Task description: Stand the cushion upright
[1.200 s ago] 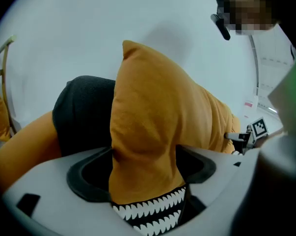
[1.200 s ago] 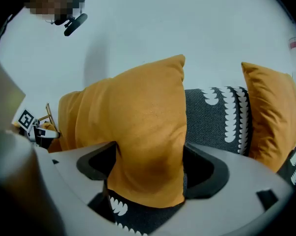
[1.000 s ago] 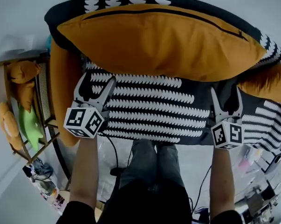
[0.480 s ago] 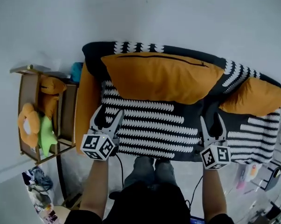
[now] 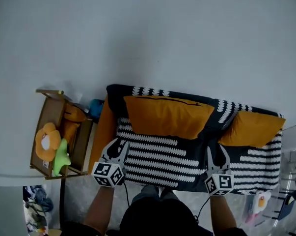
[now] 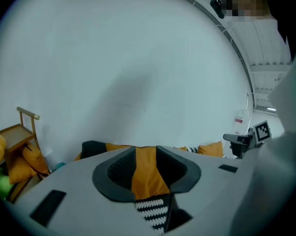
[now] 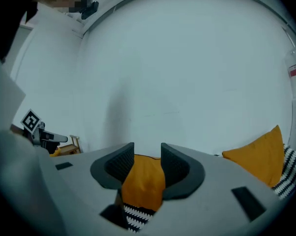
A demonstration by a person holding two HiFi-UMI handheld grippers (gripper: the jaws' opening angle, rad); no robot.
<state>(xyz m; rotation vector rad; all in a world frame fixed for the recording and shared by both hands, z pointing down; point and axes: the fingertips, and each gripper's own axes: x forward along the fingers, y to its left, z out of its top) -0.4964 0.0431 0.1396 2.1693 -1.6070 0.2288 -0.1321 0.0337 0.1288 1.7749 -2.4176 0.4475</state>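
Observation:
The big orange cushion [image 5: 167, 116] stands on its long edge, leaning against the back of the black-and-white patterned sofa [image 5: 157, 160]. Both grippers hover in front of the sofa's front edge, apart from the cushion. My left gripper [image 5: 119, 145] points at the seat's left part, my right gripper [image 5: 217, 151] at its right part. Their jaws have just been closing, but a gap remains and nothing is between them. In the left gripper view the distant cushion [image 6: 145, 173] shows through the left gripper [image 6: 146, 154]. In the right gripper view the cushion [image 7: 144, 183] shows beyond the right gripper [image 7: 148, 151].
A second orange cushion [image 5: 251, 128] leans at the sofa's right end, seen also as the cushion [image 7: 258, 161] in the right gripper view. An orange cover [image 5: 102, 132] hangs over the left armrest. A wooden shelf [image 5: 49, 114] with plush toys stands left. A white wall rises behind.
Both grippers have risen and drawn back from the sofa, which now looks much smaller. Their jaws have narrowed. The cushion stays leaning on the backrest.

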